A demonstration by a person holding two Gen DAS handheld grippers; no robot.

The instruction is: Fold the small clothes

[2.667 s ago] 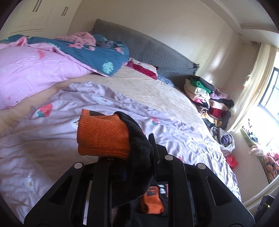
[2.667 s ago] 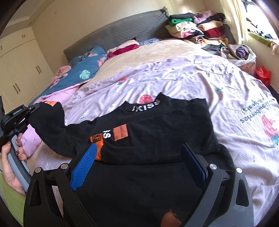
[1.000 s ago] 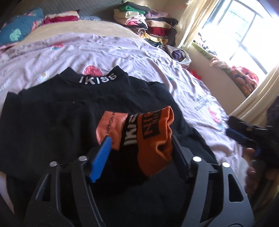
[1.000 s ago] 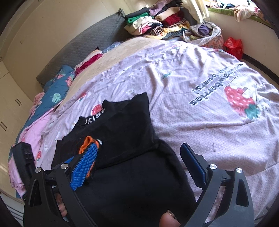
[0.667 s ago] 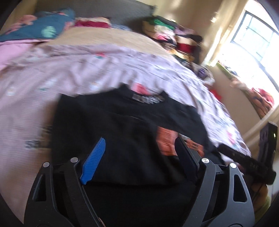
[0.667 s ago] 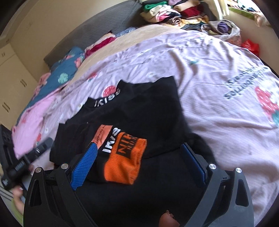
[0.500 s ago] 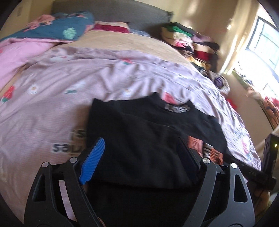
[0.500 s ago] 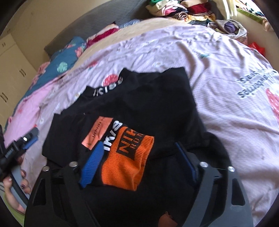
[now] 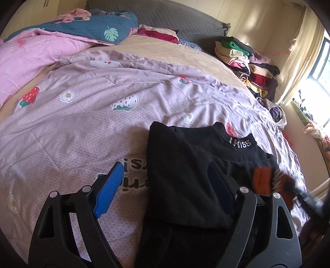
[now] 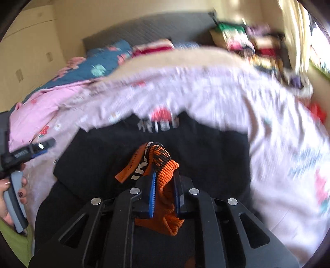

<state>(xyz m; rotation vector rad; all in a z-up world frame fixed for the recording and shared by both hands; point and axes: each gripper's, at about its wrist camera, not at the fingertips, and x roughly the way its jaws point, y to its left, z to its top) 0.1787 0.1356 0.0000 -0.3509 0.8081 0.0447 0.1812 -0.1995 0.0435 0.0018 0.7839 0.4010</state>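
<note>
Right gripper [image 10: 164, 181]: your jaws are closing, with the orange cuff [image 10: 165, 175] of the sweater's sleeve pinched between the blue pads.
Left gripper [image 9: 167, 189]: your jaws are spread wide with nothing pinched; one finger is over the sweater's left edge, the other over the bedspread [image 9: 82, 123].
Sweater [image 9: 185, 165]: black, lying flat on the lilac bedspread near you, its lettered collar pointing towards the headboard [image 9: 175, 18].
Clothes pile [image 9: 245, 61]: stacked at the bed's far right.

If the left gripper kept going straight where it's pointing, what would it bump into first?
Probably the black top: the open left gripper points down at its left edge, with the lilac bedspread just beside it. Depth is hard to judge.
</note>
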